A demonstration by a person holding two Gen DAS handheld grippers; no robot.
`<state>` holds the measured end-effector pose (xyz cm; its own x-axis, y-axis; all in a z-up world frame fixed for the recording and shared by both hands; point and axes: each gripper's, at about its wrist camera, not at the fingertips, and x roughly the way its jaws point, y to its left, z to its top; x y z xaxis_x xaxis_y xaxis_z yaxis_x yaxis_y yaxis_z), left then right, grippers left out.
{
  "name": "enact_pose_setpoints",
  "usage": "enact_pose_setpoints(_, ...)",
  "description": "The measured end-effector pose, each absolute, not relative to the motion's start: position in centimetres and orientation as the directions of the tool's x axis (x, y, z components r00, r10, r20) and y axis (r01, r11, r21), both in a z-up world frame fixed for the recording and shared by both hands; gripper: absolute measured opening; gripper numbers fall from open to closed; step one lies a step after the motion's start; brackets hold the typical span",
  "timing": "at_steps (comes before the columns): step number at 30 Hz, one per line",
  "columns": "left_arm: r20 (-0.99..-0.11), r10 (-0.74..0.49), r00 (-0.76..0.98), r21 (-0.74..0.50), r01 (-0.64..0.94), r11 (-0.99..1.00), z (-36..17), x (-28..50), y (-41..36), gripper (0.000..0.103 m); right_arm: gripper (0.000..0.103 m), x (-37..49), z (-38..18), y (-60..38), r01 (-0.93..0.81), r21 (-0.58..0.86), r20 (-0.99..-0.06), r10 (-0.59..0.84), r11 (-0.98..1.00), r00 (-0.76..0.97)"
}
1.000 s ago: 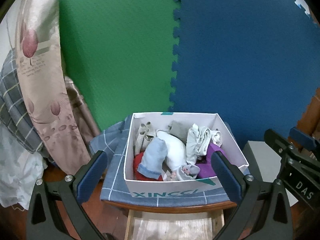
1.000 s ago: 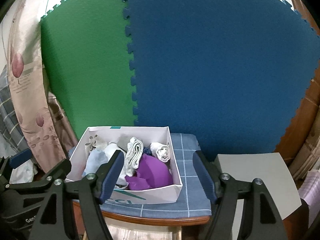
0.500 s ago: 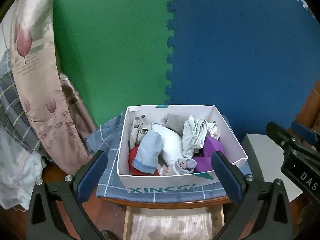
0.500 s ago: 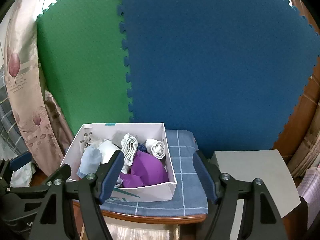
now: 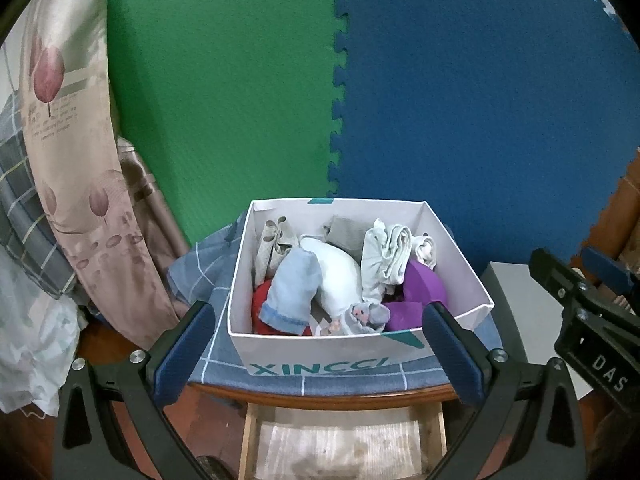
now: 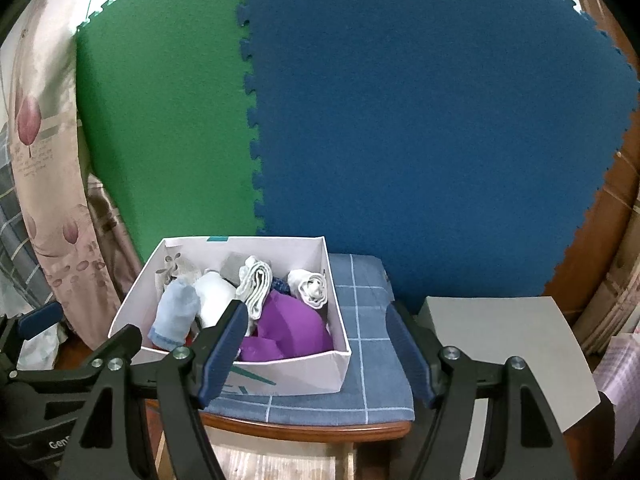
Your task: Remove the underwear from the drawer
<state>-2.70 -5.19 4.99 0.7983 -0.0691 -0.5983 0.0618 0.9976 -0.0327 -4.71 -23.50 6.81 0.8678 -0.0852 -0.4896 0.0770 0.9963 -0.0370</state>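
White cardboard box (image 5: 320, 344) brims with rolled underwear (image 5: 340, 276); both left tongs (image 5: 316, 348) and right tongs (image 6: 316, 352) gape wide, empty. I'd descend on one top roll.

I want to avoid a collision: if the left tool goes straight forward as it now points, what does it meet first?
Most likely the white box of folded clothes: the open left tool frames its near wall, and nothing shows between them. How far off it is, the fisheye view cannot tell.
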Motion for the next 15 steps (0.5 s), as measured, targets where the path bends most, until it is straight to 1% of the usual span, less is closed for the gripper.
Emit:
enact_pose_setpoints(5,-0.616,-0.077,0.784,-0.038,0.068,0.997,3.8,-3.0,-5.1,0.103,0.073,-4.6,5.9,-23.6,0.073,-0.03,-0.51,-0.079,0.997,0.857)
enact_pose_setpoints(15,-0.616,-0.083,0.784,-0.022,0.087,0.996,3.8,-3.2,-5.7,0.103,0.074,-5.0,6.2,-23.1,0.064,-0.043,-0.5,-0.077,0.997,0.863)
